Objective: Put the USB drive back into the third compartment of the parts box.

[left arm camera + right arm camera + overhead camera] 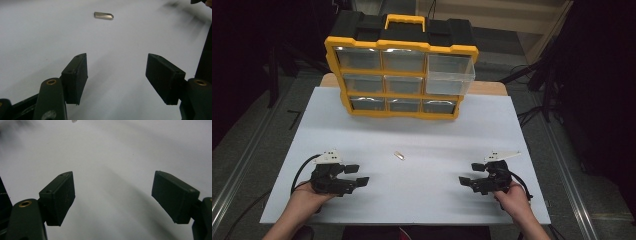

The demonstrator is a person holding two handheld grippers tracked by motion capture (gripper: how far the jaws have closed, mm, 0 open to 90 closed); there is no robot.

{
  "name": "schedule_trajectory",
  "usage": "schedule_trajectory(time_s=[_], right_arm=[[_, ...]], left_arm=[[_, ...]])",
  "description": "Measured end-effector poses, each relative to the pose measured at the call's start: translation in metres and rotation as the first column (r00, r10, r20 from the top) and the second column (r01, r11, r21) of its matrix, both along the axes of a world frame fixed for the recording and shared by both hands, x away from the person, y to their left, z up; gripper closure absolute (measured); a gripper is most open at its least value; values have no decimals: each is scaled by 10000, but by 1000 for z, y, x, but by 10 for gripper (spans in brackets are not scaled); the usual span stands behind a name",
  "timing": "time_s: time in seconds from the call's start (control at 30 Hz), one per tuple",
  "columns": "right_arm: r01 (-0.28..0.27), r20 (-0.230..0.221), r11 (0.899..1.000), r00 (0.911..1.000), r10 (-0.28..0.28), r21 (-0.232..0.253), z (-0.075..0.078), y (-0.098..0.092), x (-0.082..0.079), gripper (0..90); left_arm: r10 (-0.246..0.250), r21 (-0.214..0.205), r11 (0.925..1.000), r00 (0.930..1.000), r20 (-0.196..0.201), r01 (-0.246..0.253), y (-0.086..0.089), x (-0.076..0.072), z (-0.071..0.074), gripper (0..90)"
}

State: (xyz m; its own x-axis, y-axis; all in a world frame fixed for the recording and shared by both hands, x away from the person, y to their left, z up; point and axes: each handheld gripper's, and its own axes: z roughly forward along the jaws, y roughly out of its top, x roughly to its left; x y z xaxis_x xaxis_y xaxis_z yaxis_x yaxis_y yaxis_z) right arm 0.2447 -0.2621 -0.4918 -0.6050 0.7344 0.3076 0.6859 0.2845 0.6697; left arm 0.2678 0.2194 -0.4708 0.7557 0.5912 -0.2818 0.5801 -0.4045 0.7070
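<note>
A small flat metal piece lies on the white table, about midway between my two grippers. In the left gripper view the same metal piece lies far ahead of the jaws. My left gripper rests low near the front left, open, nothing between its jaws. My right gripper rests near the front right, also open and empty. Both point inward toward the table's middle. In the gripper views the left gripper and the right gripper have their jaws spread wide over bare white surface.
A yellow and black drawer organiser stands at the back of the table, with clear plastic drawers. Its top right drawer is pulled out toward me. The table's edges drop to a dark floor on both sides.
</note>
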Motion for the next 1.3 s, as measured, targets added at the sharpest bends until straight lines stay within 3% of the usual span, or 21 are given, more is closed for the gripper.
schedule_trajectory(time_s=[0.8, 0.93, 1.3], right_arm=[[-186, 95, 9998, 9998, 185, 97, 5, 2, 5, 175], [-178, 117, 9994, 9998, 175, 289, 8, 7, 9, 175], [-429, 583, 9991, 9974, 432, -54, 21, 24, 23, 176]], left_arm=[[71, 31, 10000, 10000, -69, -71, 0, 0, 0, 314], [53, 24, 10000, 9999, -131, -53, 0, 1, 0, 305], [90, -27, 10000, 9998, -185, -91, 1, 1, 1, 286]])
